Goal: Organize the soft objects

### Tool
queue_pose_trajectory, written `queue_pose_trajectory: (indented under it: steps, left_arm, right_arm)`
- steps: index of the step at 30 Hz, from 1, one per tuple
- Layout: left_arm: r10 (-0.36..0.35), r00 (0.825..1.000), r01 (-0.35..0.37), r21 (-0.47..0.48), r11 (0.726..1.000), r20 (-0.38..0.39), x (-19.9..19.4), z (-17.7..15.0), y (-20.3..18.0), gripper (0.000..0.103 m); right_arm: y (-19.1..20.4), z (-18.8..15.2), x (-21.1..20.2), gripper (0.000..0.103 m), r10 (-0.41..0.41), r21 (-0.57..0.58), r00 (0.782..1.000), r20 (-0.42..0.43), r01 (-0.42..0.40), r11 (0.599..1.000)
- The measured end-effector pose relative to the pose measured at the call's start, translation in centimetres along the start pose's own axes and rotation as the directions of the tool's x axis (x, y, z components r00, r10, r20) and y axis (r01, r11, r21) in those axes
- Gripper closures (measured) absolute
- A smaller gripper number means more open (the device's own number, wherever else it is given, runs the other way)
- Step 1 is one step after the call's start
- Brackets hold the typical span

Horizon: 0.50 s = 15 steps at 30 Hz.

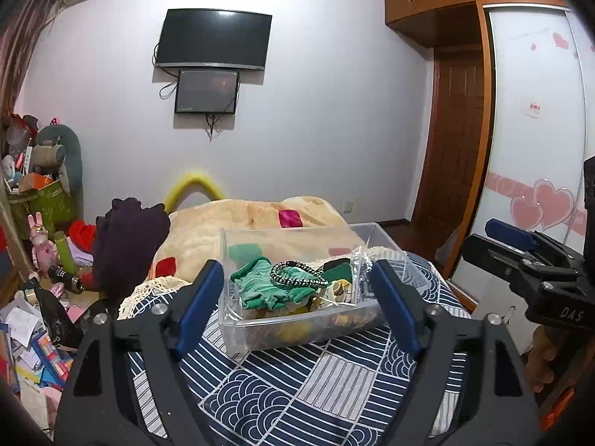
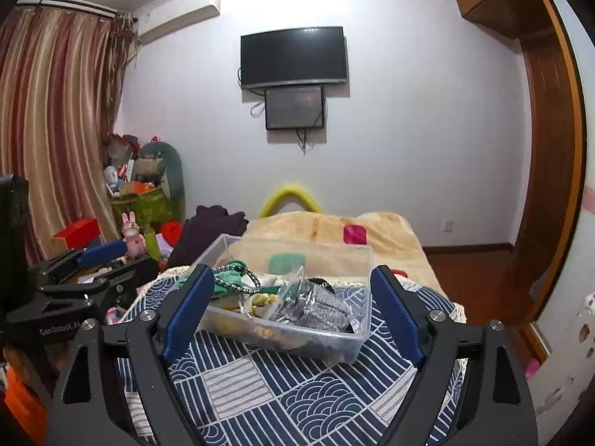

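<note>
A clear plastic box (image 1: 238,330) stands on the blue patterned bed cover (image 1: 282,394). It holds a green knitted piece (image 1: 260,290), a black-and-white braided band (image 1: 293,275), a dark green item and yellow things. My left gripper (image 1: 297,297) is open and empty, just in front of the box. The right gripper shows at the right edge of the left wrist view (image 1: 520,245). In the right wrist view the same box (image 2: 357,334) also holds a grey speckled cloth (image 2: 323,308). My right gripper (image 2: 293,308) is open and empty before the box.
A beige blanket (image 1: 238,223) covers the far half of the bed. A dark purple garment (image 1: 126,245) lies at its left edge. Clutter, a pink rabbit toy (image 1: 41,241) and papers fill the left side. A wardrobe (image 1: 535,111) and a door stand at the right.
</note>
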<state>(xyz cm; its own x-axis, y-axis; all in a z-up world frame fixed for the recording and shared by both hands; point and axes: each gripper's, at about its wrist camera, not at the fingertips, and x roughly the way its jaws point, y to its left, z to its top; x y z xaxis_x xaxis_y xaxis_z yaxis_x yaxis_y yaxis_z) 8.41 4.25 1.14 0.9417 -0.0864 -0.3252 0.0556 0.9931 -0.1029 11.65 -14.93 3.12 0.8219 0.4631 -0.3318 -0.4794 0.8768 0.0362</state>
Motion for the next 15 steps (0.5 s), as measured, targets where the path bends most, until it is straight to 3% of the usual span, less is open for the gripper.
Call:
queue_pose_trajectory:
  steps: [5, 15]
  left_arm:
    - [0.006, 1.0, -0.007, 0.011, 1.0, 0.019, -1.0, -0.3, -0.2, 0.012]
    - [0.013, 1.0, -0.013, 0.017, 1.0, 0.015, -1.4, -1.1, -0.6, 0.01]
  right_arm:
    - [0.3, -0.1, -0.7, 0.009, 0.003, -0.005, 1.0, 0.026, -0.003, 1.0]
    - [0.5, -0.9, -0.8, 0.008, 0.005, -0.008, 1.0, 0.02, -0.004, 1.0]
